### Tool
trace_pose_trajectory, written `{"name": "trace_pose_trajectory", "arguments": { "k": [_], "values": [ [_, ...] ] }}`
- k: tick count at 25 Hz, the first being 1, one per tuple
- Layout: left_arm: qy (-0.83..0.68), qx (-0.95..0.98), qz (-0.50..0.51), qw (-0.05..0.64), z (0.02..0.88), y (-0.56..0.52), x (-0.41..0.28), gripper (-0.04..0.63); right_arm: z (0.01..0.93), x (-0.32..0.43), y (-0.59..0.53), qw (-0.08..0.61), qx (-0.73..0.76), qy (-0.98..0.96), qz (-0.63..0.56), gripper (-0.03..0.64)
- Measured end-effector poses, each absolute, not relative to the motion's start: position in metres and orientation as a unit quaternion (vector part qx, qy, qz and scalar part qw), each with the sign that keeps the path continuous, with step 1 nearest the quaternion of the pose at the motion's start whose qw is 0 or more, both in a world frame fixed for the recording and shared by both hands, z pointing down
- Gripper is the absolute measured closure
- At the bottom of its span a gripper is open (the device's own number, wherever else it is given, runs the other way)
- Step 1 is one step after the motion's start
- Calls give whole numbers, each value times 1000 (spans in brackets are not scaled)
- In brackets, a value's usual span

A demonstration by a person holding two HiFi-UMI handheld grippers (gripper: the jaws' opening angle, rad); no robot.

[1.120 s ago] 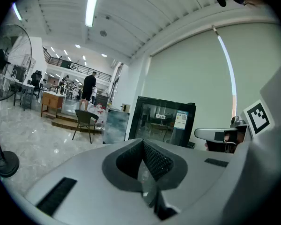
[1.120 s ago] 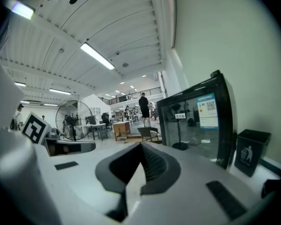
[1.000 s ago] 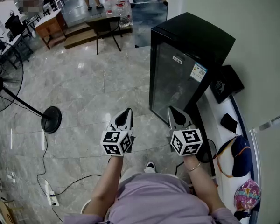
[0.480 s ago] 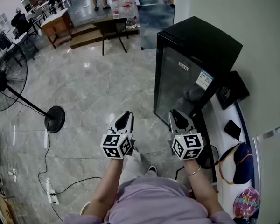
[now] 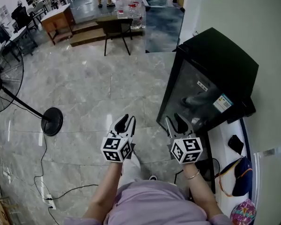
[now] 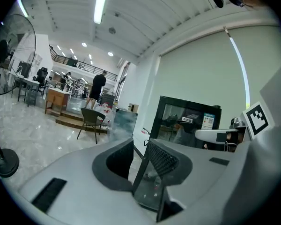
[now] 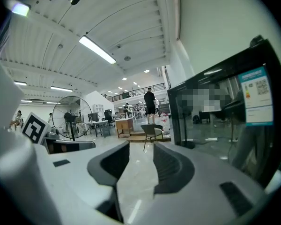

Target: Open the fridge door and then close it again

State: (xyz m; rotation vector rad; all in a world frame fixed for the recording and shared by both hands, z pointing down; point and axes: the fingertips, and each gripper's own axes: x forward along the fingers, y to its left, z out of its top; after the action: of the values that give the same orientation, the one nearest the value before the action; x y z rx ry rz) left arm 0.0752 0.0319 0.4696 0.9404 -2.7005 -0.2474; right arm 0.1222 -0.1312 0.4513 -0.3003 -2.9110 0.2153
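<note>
Head view: a tall black fridge (image 5: 210, 74) with a glass door is standing against the pale wall (image 5: 271, 41), door shut, just ahead and right of both grippers.

Left gripper view: the left gripper (image 6: 139, 156) is hovering over the grey marble floor (image 6: 33, 130). Its jaws are narrowly parted, having just been opening, with nothing between them.

Right gripper view: the right gripper (image 7: 141, 165) is pointing alongside the fridge front. Its jaws are moderately apart, likewise just opening, and empty.

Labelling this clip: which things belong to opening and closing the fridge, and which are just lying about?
Job: fridge, left gripper, right gripper; both empty, jaws just been opening.
Lying about: fan, chair, blue bag.
</note>
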Motion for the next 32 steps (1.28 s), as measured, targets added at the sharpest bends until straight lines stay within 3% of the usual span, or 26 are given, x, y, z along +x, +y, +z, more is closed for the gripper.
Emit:
{"name": "trace_pose_trajectory", "arguments": {
  "k": [17, 32],
  "values": [
    [-925, 338, -90, 148, 469, 119, -127, 477, 466, -75, -60, 139, -74, -986, 60, 433],
    [-905, 389, -84, 146, 474, 49, -245, 489, 447, -199, -77, 113, -86, -989, 43, 431]
  ]
}}
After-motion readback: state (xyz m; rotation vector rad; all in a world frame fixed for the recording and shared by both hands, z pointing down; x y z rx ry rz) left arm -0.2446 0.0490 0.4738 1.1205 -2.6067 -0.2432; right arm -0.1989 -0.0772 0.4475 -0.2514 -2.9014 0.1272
